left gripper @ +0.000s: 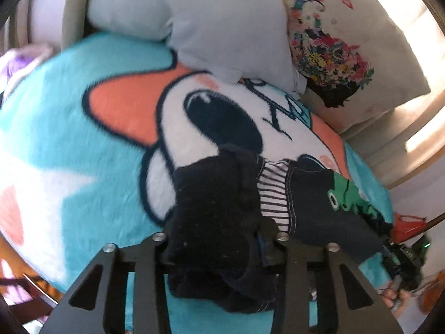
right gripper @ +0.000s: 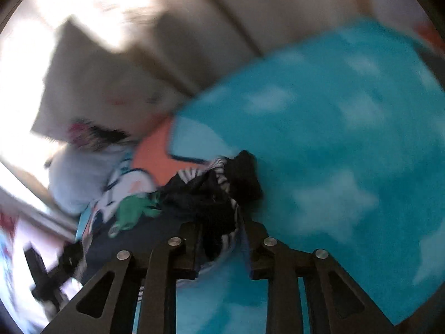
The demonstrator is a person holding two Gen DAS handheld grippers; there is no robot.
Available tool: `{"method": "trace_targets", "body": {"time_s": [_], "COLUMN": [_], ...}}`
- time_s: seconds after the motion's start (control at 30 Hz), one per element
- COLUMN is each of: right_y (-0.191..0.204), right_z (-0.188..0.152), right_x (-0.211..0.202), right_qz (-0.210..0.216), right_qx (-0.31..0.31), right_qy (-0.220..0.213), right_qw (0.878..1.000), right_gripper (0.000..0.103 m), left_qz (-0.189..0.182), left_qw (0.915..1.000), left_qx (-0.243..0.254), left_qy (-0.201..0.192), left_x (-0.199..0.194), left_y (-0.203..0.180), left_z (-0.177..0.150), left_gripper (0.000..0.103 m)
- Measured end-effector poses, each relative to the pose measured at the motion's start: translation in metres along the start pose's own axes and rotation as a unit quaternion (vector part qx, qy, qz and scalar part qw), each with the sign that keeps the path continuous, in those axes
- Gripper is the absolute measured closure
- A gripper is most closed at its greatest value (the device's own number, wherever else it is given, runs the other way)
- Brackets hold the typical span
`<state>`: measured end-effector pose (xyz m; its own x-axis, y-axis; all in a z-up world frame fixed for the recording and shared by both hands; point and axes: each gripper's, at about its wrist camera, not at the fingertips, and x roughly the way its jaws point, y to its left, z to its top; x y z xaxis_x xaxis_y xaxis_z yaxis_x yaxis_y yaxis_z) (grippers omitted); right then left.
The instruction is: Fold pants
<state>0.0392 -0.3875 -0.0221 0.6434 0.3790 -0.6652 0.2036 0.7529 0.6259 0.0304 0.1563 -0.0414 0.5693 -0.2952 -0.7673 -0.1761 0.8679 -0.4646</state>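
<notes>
A turquoise cartoon blanket (left gripper: 69,128) covers the bed. The dark pants (left gripper: 319,211), with striped lining and a green patch, lie bunched near its edge. The left gripper (left gripper: 217,239) is clamped on dark fabric; the right gripper (right gripper: 222,236) pinches the striped waistband.

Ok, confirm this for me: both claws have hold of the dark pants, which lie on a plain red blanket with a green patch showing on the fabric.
Wrong on the blanket: it is turquoise with a cartoon print and white stars, not plain red, as the left wrist view shows. The rest stands: the left claw and right claw both have dark pants fabric between their fingers, and the green patch shows.
</notes>
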Motion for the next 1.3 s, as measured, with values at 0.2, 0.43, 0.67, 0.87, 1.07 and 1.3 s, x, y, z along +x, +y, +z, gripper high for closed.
{"method": "trace_targets", "body": {"time_s": [0.2,0.43,0.67,0.87,1.07,1.3], "right_y": [-0.014,0.030,0.042,0.049,0.065,0.103], "right_z": [0.000,-0.012,-0.034,-0.060,-0.089,-0.108], "right_x": [-0.055,-0.049,-0.031,-0.013,0.037,0.076], "right_qz": [0.000,-0.014,-0.001,0.141,0.267,0.313], "right_qx": [-0.007,-0.111,-0.144,-0.097,-0.029,-0.009], "right_qy": [-0.072,-0.061,-0.028,0.060,0.179,0.246], "right_qw": [0.997,0.992,0.989,0.983,0.946,0.917], "right_gripper": [0.051,0.051,0.051,0.051,0.051,0.050], "left_qz": [-0.004,-0.009,-0.038,-0.062,-0.079,-0.106], "left_qw": [0.9988,0.9993,0.9986,0.9970,0.9950,0.9934], "left_qx": [-0.017,0.003,0.036,0.026,-0.011,-0.027], "left_qy": [-0.046,-0.035,0.007,0.039,0.060,0.037], "left_x": [-0.041,-0.047,-0.035,-0.015,0.003,-0.013], "left_y": [0.017,0.004,-0.023,-0.037,-0.041,-0.043], "left_z": [0.003,-0.011,-0.036,-0.038,-0.025,-0.018], "left_gripper": [0.055,0.050,0.050,0.050,0.077,0.096]}}
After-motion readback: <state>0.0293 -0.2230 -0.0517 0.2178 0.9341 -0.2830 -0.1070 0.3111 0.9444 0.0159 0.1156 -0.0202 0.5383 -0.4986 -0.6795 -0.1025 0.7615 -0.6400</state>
